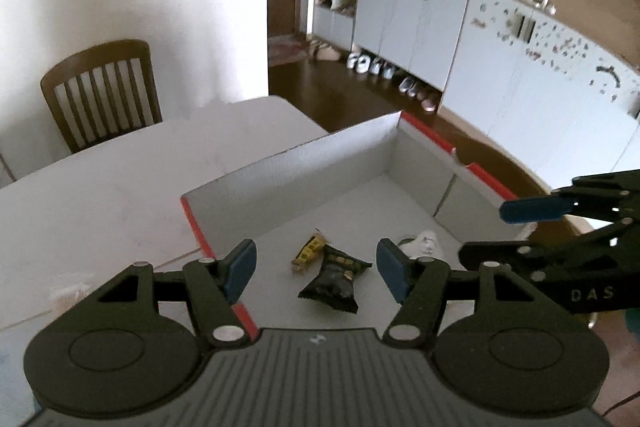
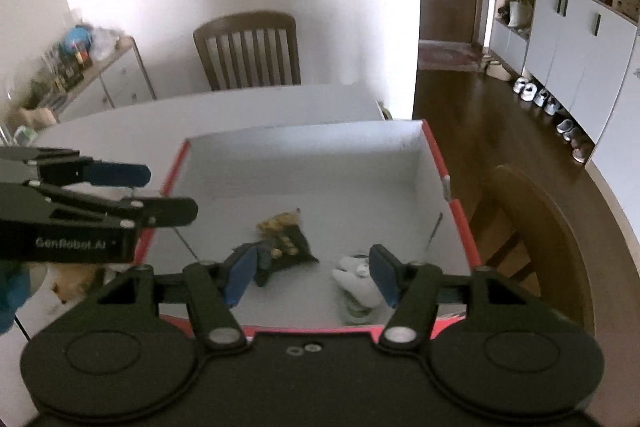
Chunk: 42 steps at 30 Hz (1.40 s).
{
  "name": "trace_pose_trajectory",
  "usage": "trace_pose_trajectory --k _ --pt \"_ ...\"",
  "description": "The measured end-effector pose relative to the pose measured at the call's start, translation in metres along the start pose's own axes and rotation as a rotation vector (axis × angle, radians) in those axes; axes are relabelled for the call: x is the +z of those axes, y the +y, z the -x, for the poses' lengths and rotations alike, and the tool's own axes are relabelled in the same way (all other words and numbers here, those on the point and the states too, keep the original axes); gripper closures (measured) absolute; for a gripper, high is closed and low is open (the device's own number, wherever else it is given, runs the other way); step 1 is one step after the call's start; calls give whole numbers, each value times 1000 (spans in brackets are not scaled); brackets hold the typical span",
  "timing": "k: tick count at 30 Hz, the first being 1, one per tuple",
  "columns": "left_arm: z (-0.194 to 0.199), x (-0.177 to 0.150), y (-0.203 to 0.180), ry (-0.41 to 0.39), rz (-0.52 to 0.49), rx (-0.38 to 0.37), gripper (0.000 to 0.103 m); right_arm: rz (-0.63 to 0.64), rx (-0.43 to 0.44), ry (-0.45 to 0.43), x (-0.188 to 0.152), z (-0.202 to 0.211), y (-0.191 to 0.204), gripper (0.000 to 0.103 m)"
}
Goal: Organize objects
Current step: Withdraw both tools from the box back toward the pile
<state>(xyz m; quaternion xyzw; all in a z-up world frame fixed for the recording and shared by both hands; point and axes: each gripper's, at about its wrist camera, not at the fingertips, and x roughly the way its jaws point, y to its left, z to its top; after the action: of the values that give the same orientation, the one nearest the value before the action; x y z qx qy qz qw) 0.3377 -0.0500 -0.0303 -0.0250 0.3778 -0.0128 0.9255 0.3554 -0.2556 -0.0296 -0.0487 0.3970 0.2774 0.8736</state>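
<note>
Lying on the smooth white floor of a red-edged cardboard box are three small things: one crinkled black packet, one yellow wrapper, one white object. Much bare floor is seen around them. Left gripper and right gripper are held released above, grasping nothing.

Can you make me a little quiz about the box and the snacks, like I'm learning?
1. True or false: the black crinkly snack packet lies inside the red-edged white cardboard box.
2. Which sits nearest the black packet? A) small yellow wrapped bar B) white soft toy C) brown wooden chair
3. Fill in: the left gripper holds ____ between its fingers.

Key: 1 true; 2 A; 3 nothing.
</note>
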Motion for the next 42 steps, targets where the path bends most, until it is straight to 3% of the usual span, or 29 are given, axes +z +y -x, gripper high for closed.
trace_pose_trajectory --k 10,21,32,38,40,42 --pt "55 -20 22 -64 -6 -29 33 -19 5 -59 -5 22 51 33" --pt "92 -46 57 -88 -8 -45 33 2 1 -98 -15 35 109 30" --pt "115 -74 101 -94 19 -55 25 23 0 -119 -24 33 160 27" --pt "125 -94 129 -100 33 -72 14 40 -6 -115 -28 27 182 23" --pt "128 -102 138 -106 40 -71 0 37 -3 -105 -31 24 187 23" --pt "130 -110 148 -112 45 -71 0 37 -5 -91 -34 18 192 23"
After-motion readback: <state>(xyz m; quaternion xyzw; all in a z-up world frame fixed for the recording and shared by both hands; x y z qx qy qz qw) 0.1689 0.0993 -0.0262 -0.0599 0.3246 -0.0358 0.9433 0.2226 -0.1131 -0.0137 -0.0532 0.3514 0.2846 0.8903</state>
